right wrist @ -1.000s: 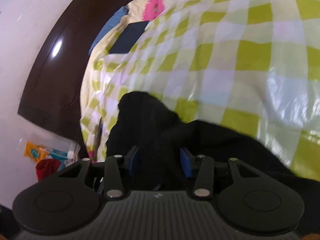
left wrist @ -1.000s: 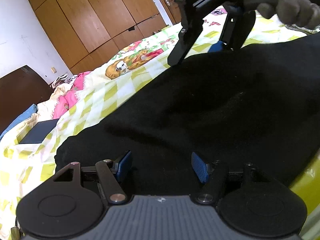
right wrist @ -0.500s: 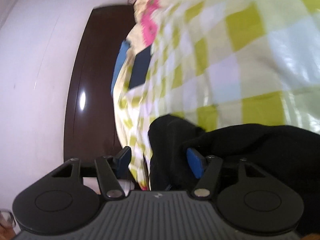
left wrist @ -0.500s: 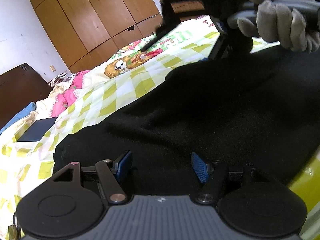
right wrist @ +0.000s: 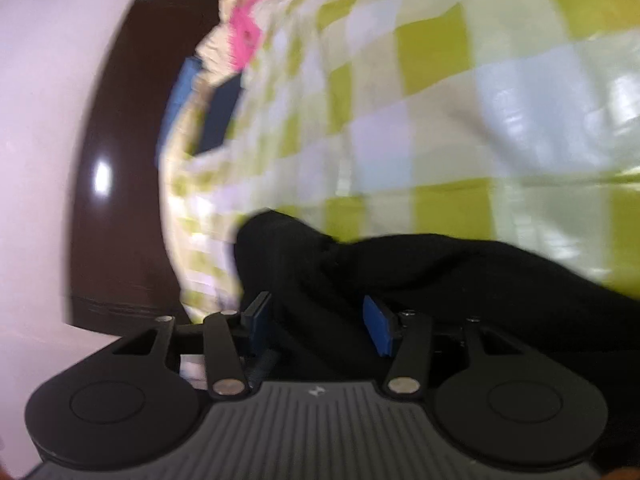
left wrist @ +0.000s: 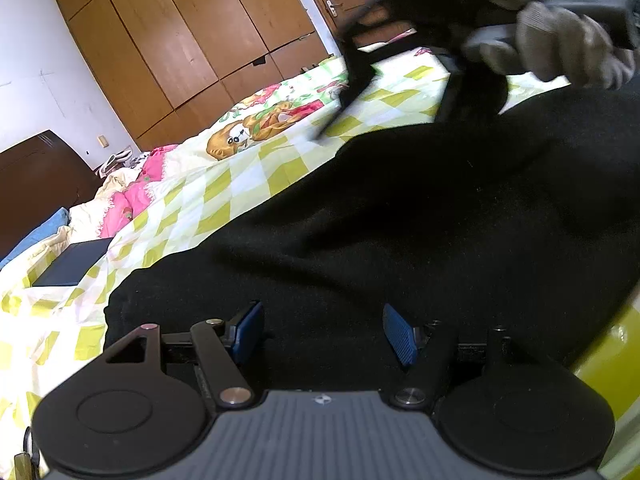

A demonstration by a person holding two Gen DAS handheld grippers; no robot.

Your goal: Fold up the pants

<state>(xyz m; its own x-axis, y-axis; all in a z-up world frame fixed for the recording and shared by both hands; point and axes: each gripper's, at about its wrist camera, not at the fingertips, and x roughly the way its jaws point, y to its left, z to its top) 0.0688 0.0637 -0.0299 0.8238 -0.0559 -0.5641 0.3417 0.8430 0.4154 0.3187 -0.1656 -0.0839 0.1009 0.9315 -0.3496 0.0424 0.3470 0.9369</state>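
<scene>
Checkered bedsheet [left wrist: 248,184], black pants [left wrist: 440,220] spread

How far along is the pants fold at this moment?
Early to middle. Done: the black pants lie spread on the checked bedsheet. In hand: the right tongs are lifted with black fabric between their blue pads, gap wide, so a firm grip cannot be confirmed. The left tongs are open over the near edge. Left: laying that fabric over and finishing the fold; no neat folded stack shows.

Place: you are in a home bedroom.
Upper left: wooden wardrobe [left wrist: 180,40].
Middle: bed with checked sheet [left wrist: 240,188].
Left edge: dark headboard [left wrist: 36,184].
</scene>
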